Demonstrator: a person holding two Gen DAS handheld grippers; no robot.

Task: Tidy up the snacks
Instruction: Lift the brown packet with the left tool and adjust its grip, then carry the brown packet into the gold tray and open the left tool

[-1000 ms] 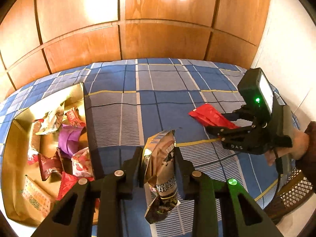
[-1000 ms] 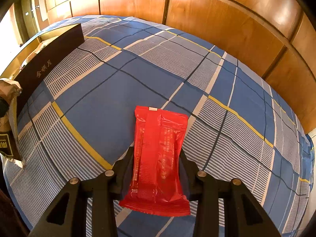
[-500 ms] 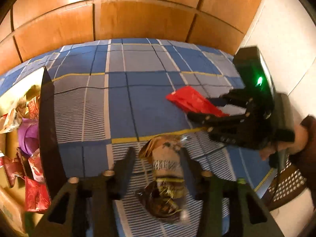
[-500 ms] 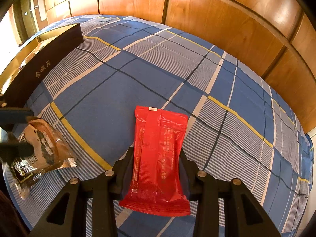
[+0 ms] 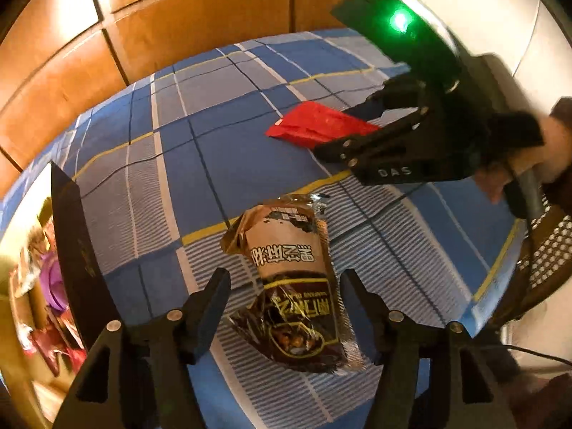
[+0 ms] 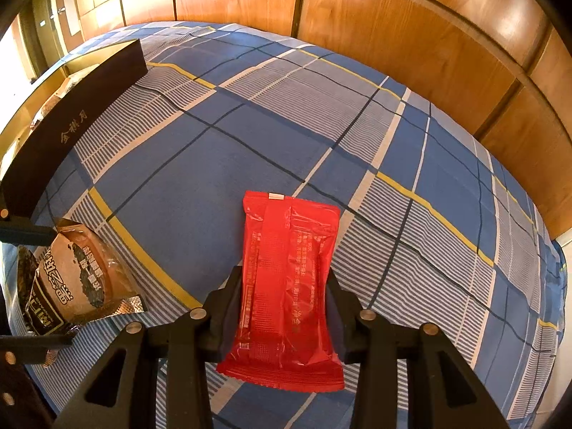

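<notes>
A brown foil snack packet lies flat on the blue checked cloth. My left gripper is open, its fingers on either side of the packet and apart from it. The packet also shows in the right wrist view. A red snack packet lies between the fingers of my right gripper, which is shut on it against the cloth. The red packet shows in the left wrist view with the right gripper on it.
A dark box with a gold inside stands at the left and holds several wrapped snacks. Its dark wall shows in the right wrist view. Wooden wall panels rise behind the cloth. A woven basket is at the right.
My left gripper lowered the brown packet from the air onto the cloth, swung right away from the box, and opened. The right gripper stayed on the red packet.
</notes>
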